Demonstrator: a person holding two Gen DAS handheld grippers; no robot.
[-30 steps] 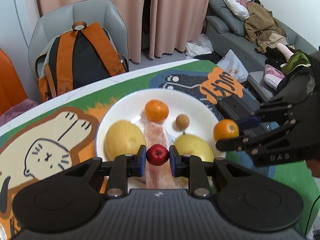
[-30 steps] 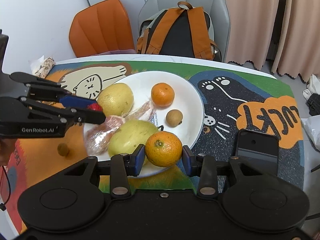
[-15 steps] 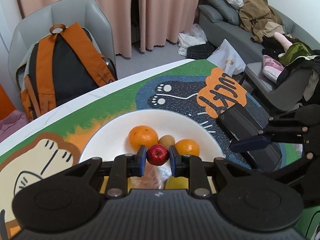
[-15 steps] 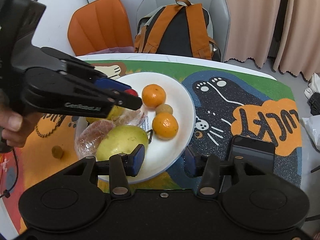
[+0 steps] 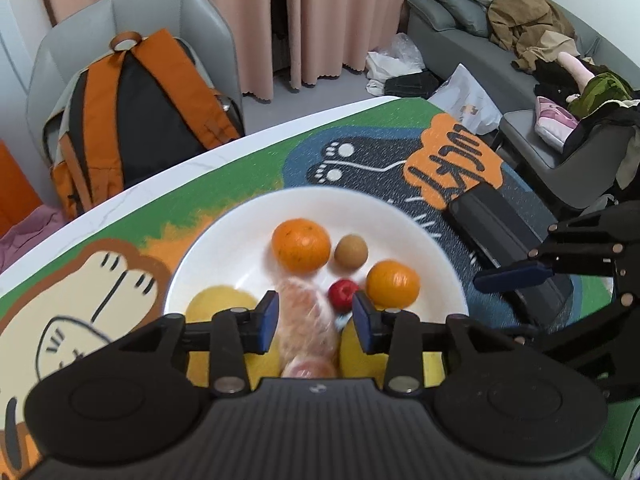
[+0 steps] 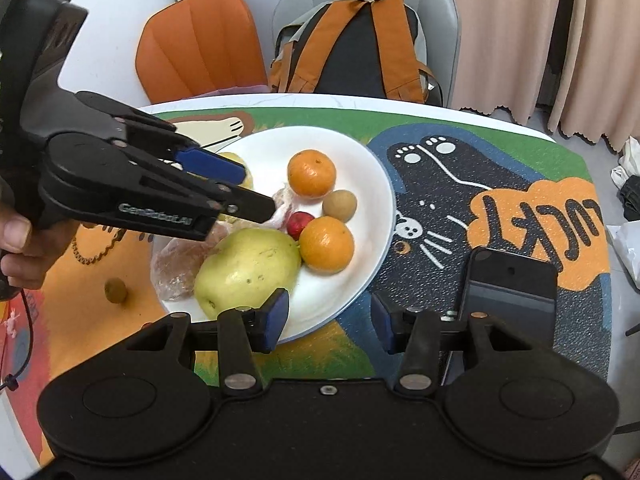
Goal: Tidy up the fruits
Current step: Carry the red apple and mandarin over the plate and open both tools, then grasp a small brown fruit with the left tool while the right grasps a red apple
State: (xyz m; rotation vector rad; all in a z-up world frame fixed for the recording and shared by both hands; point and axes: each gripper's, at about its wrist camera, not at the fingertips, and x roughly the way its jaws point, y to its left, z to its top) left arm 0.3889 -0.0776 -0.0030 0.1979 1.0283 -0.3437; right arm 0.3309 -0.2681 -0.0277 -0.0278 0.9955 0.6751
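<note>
A white plate (image 5: pixel 400 216) (image 6: pixel 372 184) holds two oranges (image 5: pixel 301 244) (image 5: pixel 392 284), a small brown fruit (image 5: pixel 351 251), a small red fruit (image 5: pixel 343 290) (image 6: pixel 299 222), two yellow-green pears (image 6: pixel 248 268) (image 5: pixel 216 300) and a plastic-wrapped fruit (image 5: pixel 306 312). My left gripper (image 5: pixel 316 318) is open just above the plate, the red fruit lying free beyond its fingertips. My right gripper (image 6: pixel 330 320) is open and empty at the plate's near edge. The left gripper also shows in the right wrist view (image 6: pixel 240 188).
A black phone (image 6: pixel 508 284) (image 5: pixel 496 220) lies on the mat right of the plate. A small brown fruit (image 6: pixel 116 290) lies on the mat left of the plate. A chair with an orange backpack (image 6: pixel 352 48) stands behind the table.
My left gripper has opened and let the red fruit go onto the plate beside the orange. My right gripper, open since releasing its orange a moment before, has drawn back a little.
</note>
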